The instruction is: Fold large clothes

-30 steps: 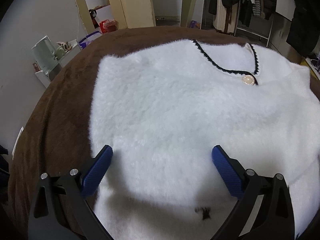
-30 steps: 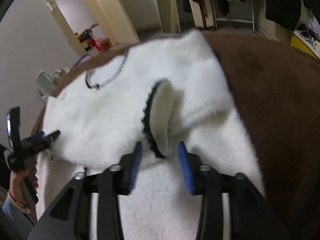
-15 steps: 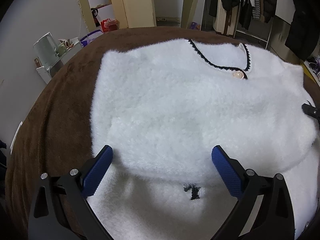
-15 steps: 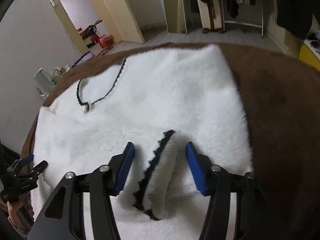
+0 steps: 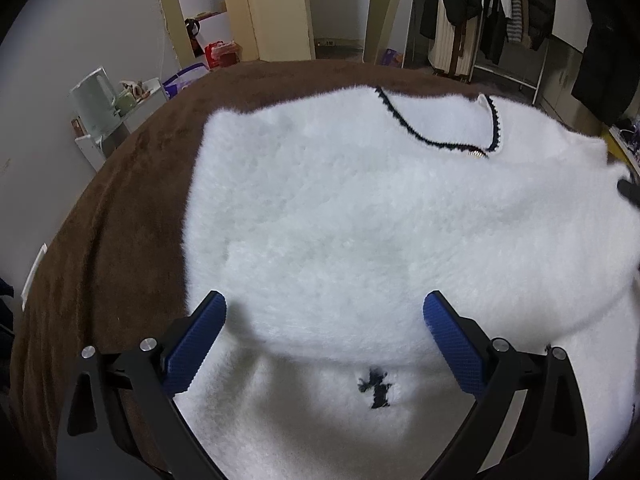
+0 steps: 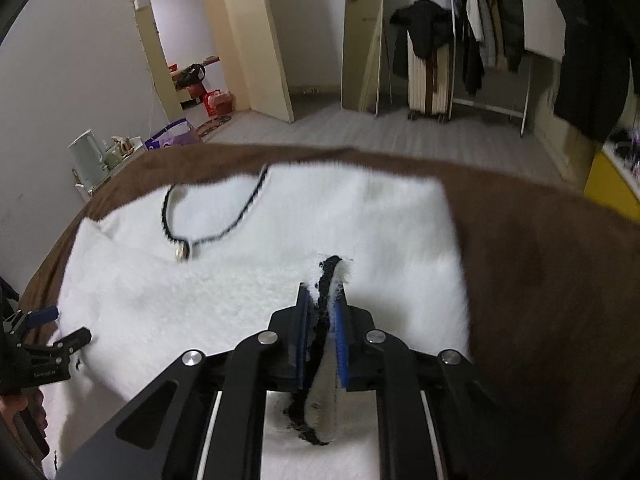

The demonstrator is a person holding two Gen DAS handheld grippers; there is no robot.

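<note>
A white fluffy sweater [image 5: 360,208] with a black-trimmed neckline and a gold button [image 5: 476,155] lies spread on the brown blanket [image 5: 132,220]. My left gripper [image 5: 324,300] hovers open over the sweater's near fold, nothing between its blue pads. In the right wrist view the sweater [image 6: 240,288] lies flat. My right gripper [image 6: 323,294] has its jaws closing tight on a black-edged cuff [image 6: 331,266], which sticks up between the pads. The left gripper [image 6: 60,324] shows at the far left, held by a hand.
The brown blanket [image 6: 540,260] runs bare to the right of the sweater. A pale kettle [image 5: 94,100] stands on a small white shelf at the left. Beyond the bed are a clothes rack [image 6: 492,40], a cream suitcase [image 6: 430,80] and a doorway.
The right gripper's jaws closed from wide apart onto the black-edged cuff and rose a little with it. The left gripper stayed open and nearly still.
</note>
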